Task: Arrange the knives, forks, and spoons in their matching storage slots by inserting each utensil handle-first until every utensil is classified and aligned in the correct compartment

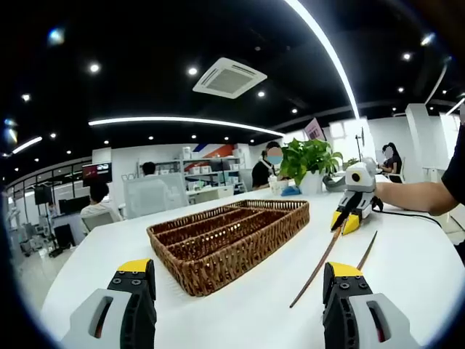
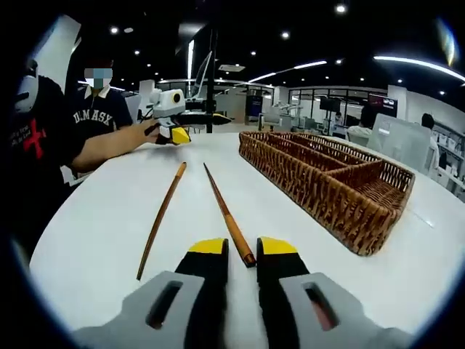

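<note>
Your left tongs stand wide apart above the white counter, with nothing between their yellow-tipped jaws. Ahead of them, a little to the left, sits the woven wicker tray, its long compartments running away from you; no utensil can be made out inside it from this side.

To the right of the tray two long thin brown sticks lie on the counter, near each other and well apart from the tray. Your right tongs come into the left gripper view at the far end of the longer stick, yellow tips down at it, your forearm behind.

In the right gripper view, your right tongs are drawn narrow around the near end of the darker stick, which runs forward between the jaws; whether the pads actually press it is hard to tell. The lighter stick lies just to its left, flat on the counter, not touching it. The wicker tray sits off to the right, its compartments looking bare. Across the counter your left tongs show, held up off the surface.
</note>
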The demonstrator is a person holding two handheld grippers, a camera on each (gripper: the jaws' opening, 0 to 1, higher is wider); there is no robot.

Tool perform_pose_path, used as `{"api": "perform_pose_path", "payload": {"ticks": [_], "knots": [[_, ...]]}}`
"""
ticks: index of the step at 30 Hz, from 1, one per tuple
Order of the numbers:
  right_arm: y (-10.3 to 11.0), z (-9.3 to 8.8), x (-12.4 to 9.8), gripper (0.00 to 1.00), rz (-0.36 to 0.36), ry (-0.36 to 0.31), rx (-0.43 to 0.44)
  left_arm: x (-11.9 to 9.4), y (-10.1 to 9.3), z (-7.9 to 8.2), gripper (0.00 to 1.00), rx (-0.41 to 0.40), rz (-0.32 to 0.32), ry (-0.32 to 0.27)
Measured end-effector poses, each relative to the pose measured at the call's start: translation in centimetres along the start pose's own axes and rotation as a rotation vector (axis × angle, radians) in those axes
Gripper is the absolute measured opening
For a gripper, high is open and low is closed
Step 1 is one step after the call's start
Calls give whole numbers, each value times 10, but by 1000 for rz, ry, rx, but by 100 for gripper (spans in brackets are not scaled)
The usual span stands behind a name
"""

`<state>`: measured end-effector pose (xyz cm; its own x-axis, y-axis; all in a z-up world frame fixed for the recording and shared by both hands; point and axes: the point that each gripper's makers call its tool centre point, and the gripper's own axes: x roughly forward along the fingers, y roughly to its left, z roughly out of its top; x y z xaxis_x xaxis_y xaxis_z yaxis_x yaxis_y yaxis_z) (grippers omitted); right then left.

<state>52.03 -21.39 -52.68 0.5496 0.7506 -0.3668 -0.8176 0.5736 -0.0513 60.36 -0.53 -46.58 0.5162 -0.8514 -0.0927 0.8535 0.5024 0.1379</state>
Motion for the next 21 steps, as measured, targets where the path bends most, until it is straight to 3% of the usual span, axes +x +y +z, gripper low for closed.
{"api": "perform_pose_path", "payload": {"ticks": [3, 9, 21], "knots": [[-1, -2, 3, 16, -2, 7, -4, 0, -1, 0, 100, 1, -2, 0], [1, -2, -2, 5, 26, 20, -1, 0, 0, -1, 100, -1, -1, 1], [1, 6, 3, 11, -11, 12, 43, 1, -2, -2, 100, 7, -6, 8]]}}
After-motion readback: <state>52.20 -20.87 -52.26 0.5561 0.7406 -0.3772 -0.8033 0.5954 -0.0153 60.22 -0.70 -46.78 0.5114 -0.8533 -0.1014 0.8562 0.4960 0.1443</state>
